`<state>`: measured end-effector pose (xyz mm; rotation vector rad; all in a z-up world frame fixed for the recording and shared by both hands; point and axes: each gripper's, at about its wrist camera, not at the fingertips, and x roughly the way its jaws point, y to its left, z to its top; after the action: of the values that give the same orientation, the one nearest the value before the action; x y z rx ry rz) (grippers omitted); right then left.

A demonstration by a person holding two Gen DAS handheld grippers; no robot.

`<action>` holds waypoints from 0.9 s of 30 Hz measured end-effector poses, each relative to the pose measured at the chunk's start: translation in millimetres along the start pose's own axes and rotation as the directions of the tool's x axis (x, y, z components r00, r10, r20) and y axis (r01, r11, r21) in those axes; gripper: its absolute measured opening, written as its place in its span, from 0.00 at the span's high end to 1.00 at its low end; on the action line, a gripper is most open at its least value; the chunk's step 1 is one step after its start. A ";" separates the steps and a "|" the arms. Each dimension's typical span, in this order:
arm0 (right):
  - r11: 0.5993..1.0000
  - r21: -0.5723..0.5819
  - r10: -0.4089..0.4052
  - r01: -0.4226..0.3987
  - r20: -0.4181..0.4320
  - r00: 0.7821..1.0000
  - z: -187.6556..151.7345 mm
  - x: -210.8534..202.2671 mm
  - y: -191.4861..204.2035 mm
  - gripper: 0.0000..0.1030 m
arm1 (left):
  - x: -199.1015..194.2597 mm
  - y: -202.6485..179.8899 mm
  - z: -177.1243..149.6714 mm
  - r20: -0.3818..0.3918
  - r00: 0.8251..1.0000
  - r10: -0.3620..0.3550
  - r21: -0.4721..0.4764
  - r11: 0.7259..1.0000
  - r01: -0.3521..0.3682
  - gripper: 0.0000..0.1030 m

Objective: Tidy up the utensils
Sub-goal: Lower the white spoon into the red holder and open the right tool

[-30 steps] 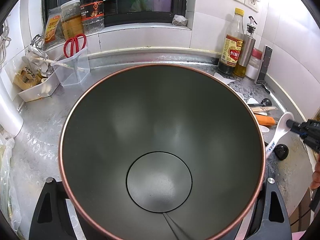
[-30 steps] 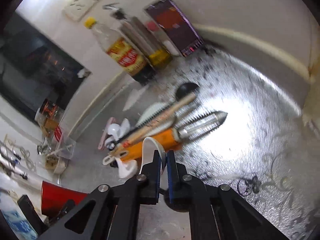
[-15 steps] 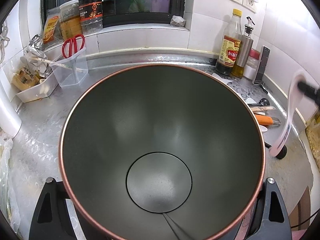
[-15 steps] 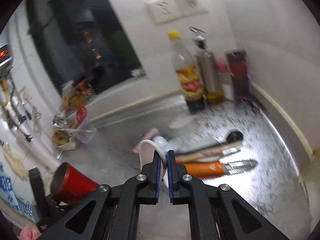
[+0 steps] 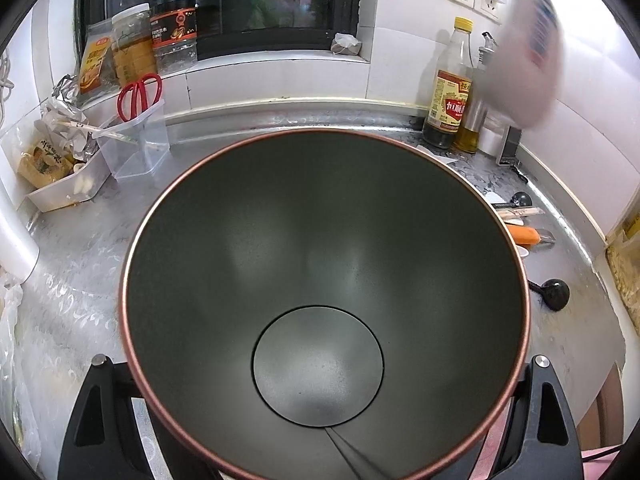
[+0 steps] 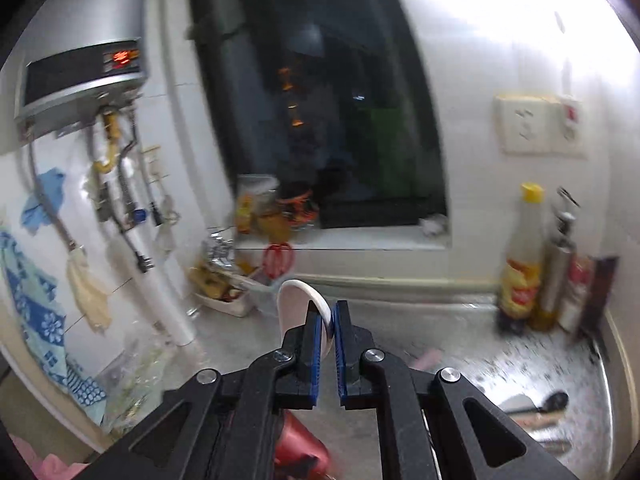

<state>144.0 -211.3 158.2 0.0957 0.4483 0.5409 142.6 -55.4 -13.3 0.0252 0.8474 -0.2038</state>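
Note:
A red cup (image 5: 320, 208) with a dark, empty inside fills the left wrist view; my left gripper (image 5: 320, 360) is shut on its sides and holds it tilted over the metal counter (image 5: 72, 280). My right gripper (image 6: 325, 316) is shut on a white ceramic spoon (image 6: 294, 300), whose handle curves up and left from the blue pads. In the left wrist view that spoon (image 5: 528, 52) is a white blur high at the upper right, above the cup. The red cup (image 6: 296, 444) shows just below my right gripper's fingers.
More utensils lie at the counter's right: a black spoon (image 5: 554, 294), an orange-handled knife (image 5: 524, 234) and chopsticks (image 5: 520, 212). Bottles (image 5: 448, 92) stand in the back right corner. A clear tub with red scissors (image 5: 138, 92) and a white tray (image 5: 60, 196) sit back left.
My right gripper has lifted the white spoon off the utensil pile, risen and rolled upright, moving toward the cup. The cup in my left gripper has stayed still.

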 end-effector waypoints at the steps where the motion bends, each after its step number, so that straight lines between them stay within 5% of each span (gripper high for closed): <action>1: 1.000 -0.028 -0.001 0.000 -0.003 1.000 0.1 3.1 7.9 0.93 | -0.1 -0.4 -0.2 0.001 1.000 -0.003 0.003 1.000 0.003 0.13; 8: 0.994 -0.109 -0.013 0.004 -0.082 0.997 -17.1 30.4 28.2 0.93 | -1.5 1.8 -0.1 0.007 1.000 -0.015 0.005 1.000 0.015 0.13; 27: 0.994 -0.105 0.015 -0.039 -0.223 0.975 -55.7 55.0 31.1 0.93 | -11.6 9.5 -0.9 0.039 0.999 -0.018 -0.001 1.000 0.018 0.13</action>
<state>146.9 -157.8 93.2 -0.0638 0.6349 0.6044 136.2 -44.1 -5.8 0.0127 0.8091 -0.2201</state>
